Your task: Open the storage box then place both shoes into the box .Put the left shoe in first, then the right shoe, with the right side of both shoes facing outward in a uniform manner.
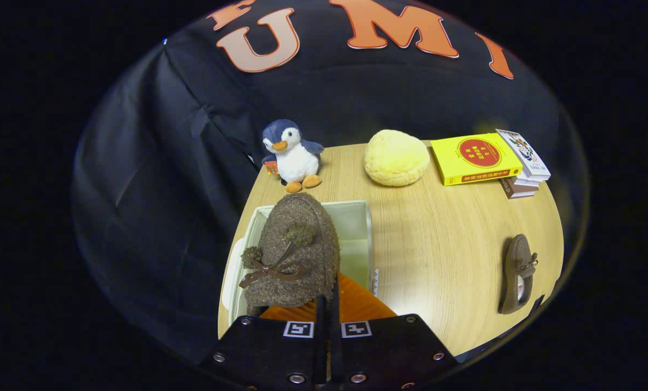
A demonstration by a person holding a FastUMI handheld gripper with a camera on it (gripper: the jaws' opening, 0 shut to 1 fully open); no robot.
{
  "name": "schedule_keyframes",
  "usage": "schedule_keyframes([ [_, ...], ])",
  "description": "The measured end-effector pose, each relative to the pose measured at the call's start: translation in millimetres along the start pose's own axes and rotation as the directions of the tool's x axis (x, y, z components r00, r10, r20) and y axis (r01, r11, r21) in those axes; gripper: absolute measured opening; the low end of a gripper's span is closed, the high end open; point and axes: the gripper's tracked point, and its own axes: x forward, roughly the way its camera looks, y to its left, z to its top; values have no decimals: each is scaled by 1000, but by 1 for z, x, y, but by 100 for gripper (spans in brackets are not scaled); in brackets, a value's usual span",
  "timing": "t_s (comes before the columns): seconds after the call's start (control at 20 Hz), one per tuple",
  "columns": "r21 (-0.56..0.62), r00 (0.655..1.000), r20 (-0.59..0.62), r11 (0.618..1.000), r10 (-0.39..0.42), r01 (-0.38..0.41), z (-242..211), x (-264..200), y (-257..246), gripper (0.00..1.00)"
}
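My gripper (328, 304) is shut on a brown fuzzy shoe (294, 250) with a ribbon bow and pompoms, holding it by its rear edge, toe pointing away. The shoe hangs over the open pale storage box (356, 217), covering the box's left half. The box stands on the wooden table just ahead of my fingers. A second brown shoe (518, 274) lies on its side on the table, far to the right of the box near the table's edge.
Beyond the box a plush penguin (293, 155) stands at the table's back corner. A yellow round cushion (396, 157) sits to its right. A stack of books (489, 158) with a yellow one on top lies at the back right.
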Motion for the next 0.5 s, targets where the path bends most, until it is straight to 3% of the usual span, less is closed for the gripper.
schedule_keyframes([
  [0.5,-6,989,-131,997,-73,73,-34,87,30,4],
])
